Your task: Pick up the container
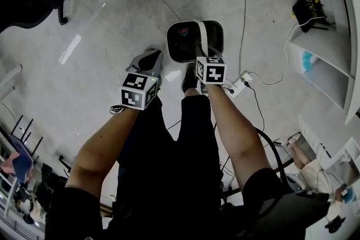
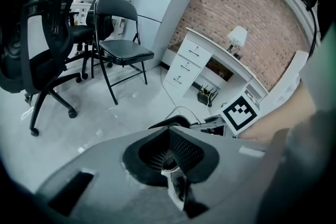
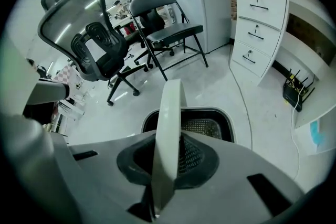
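A black container with a white strap handle hangs over the pale floor ahead of the person's feet. My right gripper is shut on that handle. In the right gripper view the white handle runs upright between the jaws of the right gripper, with the container's black rim and mesh inside just beyond. My left gripper is to the left of the container and apart from it. In the left gripper view the left gripper has its jaws together, and the container's edge peeks past them.
A white power strip with cables lies on the floor to the right. White shelves line the right side. Office chairs, a folding chair, a white cabinet and a drawer unit stand around.
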